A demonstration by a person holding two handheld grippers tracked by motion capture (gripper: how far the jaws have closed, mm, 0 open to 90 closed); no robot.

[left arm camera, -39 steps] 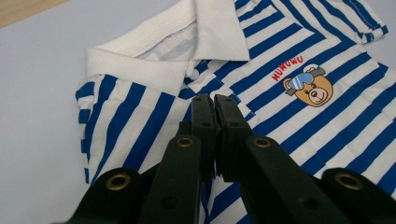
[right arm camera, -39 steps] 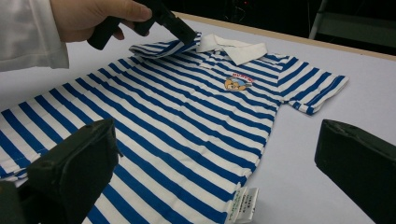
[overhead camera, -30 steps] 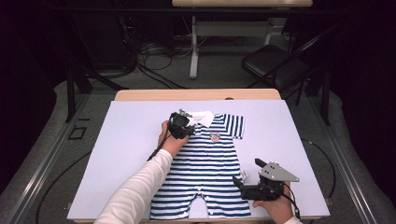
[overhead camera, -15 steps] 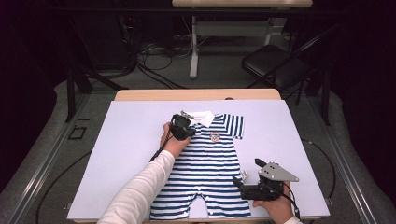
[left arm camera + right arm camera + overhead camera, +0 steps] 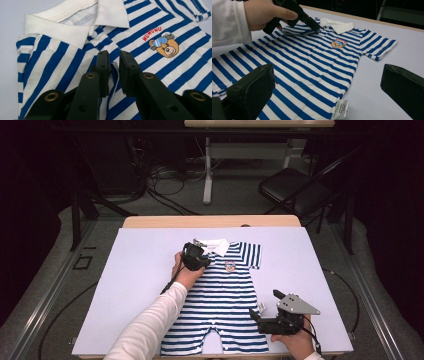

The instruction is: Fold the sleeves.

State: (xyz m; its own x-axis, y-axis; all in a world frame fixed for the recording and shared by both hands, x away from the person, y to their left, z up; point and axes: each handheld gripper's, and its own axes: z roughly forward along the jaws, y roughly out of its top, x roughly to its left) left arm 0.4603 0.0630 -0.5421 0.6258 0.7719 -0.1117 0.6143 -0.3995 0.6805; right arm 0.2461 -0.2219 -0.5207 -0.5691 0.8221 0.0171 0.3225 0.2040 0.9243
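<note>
A blue-and-white striped baby romper (image 5: 225,295) with a white collar (image 5: 75,20) and a bear badge (image 5: 165,46) lies flat on the white-covered table (image 5: 135,290). Its sleeve on my left is folded over onto the chest. My left gripper (image 5: 201,256) rests there, just below the collar, and its jaws (image 5: 114,56) are nearly together with a striped fold of that sleeve between them. It also shows in the right gripper view (image 5: 317,30). My right gripper (image 5: 264,305) stands wide open (image 5: 328,75) at the romper's lower right side seam, by a white label (image 5: 340,112).
The other sleeve (image 5: 379,47) lies spread out flat. Bare white cover surrounds the romper, widest on the left. Past the table's wooden far edge (image 5: 210,221) are a black chair (image 5: 295,190), a desk leg (image 5: 207,170) and floor cables (image 5: 165,180).
The left gripper has crept slightly right over the chest with the sleeve fold. The right gripper has stayed where it was, open.
</note>
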